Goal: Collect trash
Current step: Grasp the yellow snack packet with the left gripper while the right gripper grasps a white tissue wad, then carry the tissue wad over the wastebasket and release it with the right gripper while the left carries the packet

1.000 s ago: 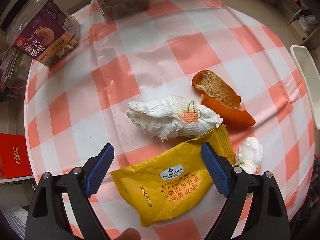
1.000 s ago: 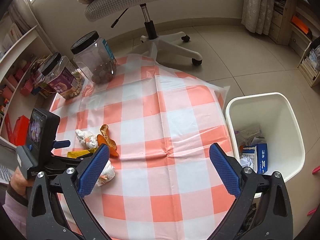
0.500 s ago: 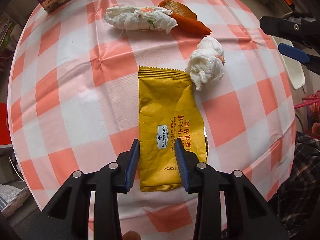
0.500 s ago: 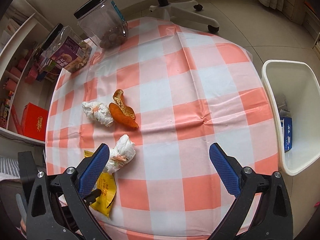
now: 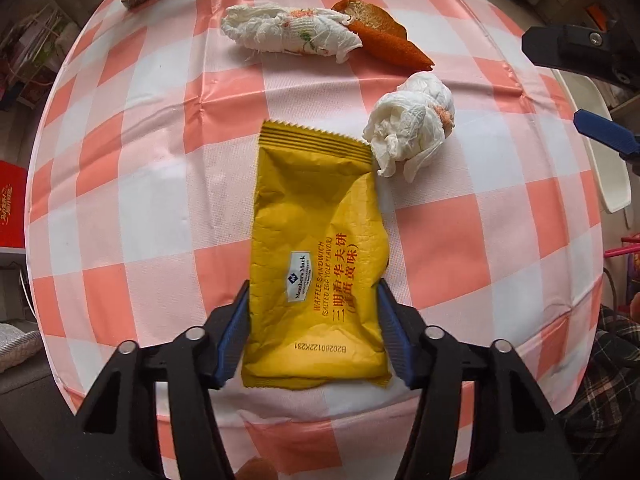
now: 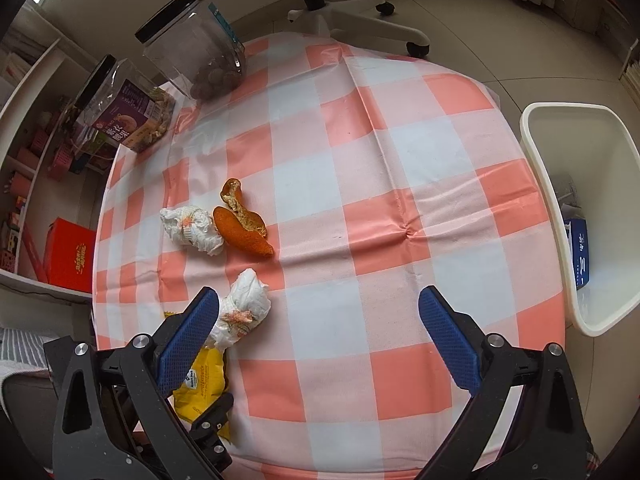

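Observation:
A yellow snack wrapper [image 5: 316,248] lies lengthwise near the table's front edge. My left gripper [image 5: 313,292] points straight down, its blue pads pressed against the wrapper's two long sides. In the right wrist view the wrapper [image 6: 200,384] shows low on the left, under the left gripper's black frame. Just beyond the wrapper's top corner sits a crumpled tissue ball [image 5: 412,124]. Farther back lie a long tissue wad [image 5: 292,34] and an orange peel [image 5: 388,46]. My right gripper [image 6: 319,296] hovers open over the cloth, its left finger beside the tissue ball [image 6: 244,308].
A white bin [image 6: 548,184] with some trash inside stands off the table's right side. Two clear snack jars [image 6: 200,52] [image 6: 124,112] stand at the far left corner. A red box [image 6: 72,256] sits on a shelf to the left. An office chair's base [image 6: 352,12] is behind the table.
My left gripper has slid across the table and its jaws have gone from wide apart to closed on the yellow wrapper's sides. The right gripper has sunk closer to the table.

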A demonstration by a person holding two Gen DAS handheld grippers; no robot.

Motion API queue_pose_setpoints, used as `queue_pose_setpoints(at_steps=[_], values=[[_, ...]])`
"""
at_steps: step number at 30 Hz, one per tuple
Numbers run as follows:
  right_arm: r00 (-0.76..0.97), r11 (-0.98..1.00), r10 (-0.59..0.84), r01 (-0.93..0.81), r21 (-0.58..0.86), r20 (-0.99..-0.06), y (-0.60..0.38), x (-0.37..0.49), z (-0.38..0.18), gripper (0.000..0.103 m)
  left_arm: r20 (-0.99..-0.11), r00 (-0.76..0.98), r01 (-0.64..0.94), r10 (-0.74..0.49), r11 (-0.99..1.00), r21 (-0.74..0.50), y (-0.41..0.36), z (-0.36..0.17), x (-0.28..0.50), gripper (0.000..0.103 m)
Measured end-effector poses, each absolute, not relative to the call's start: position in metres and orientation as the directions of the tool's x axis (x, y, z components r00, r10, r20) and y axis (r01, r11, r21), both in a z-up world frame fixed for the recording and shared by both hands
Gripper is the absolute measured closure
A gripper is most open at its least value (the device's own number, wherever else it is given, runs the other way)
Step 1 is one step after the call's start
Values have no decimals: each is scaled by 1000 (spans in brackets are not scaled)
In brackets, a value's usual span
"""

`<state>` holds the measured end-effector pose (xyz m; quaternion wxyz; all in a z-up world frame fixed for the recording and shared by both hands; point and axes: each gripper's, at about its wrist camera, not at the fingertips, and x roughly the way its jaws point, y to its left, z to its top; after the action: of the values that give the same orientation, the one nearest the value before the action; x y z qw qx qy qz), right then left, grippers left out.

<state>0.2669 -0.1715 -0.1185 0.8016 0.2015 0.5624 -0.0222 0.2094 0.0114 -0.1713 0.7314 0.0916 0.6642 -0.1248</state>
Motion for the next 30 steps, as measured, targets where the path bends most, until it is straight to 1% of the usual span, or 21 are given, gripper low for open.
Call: queue_pose_setpoints(at_steps=[1, 2, 3, 7, 10, 13, 15, 17, 19, 21, 24, 27, 30], values=[[362, 918, 193, 260, 298, -912, -170, 267, -120, 7, -993, 92, 291, -69, 956, -39, 14, -167, 207, 70], [357, 921, 195, 254, 296, -914, -168, 268, -121, 7, -991, 116, 276, -71, 961, -37, 18, -160, 205, 87], [350, 924, 196, 247, 292, -916, -165, 268, -123, 7, -987, 139, 251, -82, 967, -45, 25, -153, 202, 88], [310, 937, 211, 207, 282, -927, -144, 269, -136, 7, -966, 232, 92, -112, 991, -93, 60, -116, 197, 88], [285, 941, 226, 185, 285, -931, -124, 269, -147, 7, -947, 314, -18, -71, 997, -81, 83, -81, 191, 88], [282, 951, 217, 153, 267, -935, -105, 271, -154, 8, -922, 382, -80, -66, 991, -104, 90, -55, 201, 88], [281, 960, 207, 126, 250, -937, -94, 274, -159, 18, -912, 406, -100, -59, 989, -109, 90, -51, 202, 88], [299, 971, 178, 100, 217, -937, -86, 274, -160, 40, -905, 423, -99, -38, 991, -88, 94, -51, 205, 88], [303, 970, 207, 60, 236, -930, -81, 275, -160, 64, -905, 425, -100, -25, 992, -75, 94, -52, 206, 88], [315, 963, 236, 54, 266, -919, -81, 274, -154, 65, -906, 424, -104, -19, 992, -69, 92, -57, 212, 88], [380, 960, 254, 13, 280, -889, -82, 270, -129, 65, -900, 435, -123, -10, 990, -70, 98, -59, 218, 88], [451, 949, 290, -25, 313, -844, -88, 265, -97, 65, -884, 467, -147, -16, 985, -95, 104, -51, 217, 88], [515, 952, 288, -60, 301, -807, -94, 256, -70, 65, -852, 524, -150, -17, 982, -112, 104, -36, 214, 88]])
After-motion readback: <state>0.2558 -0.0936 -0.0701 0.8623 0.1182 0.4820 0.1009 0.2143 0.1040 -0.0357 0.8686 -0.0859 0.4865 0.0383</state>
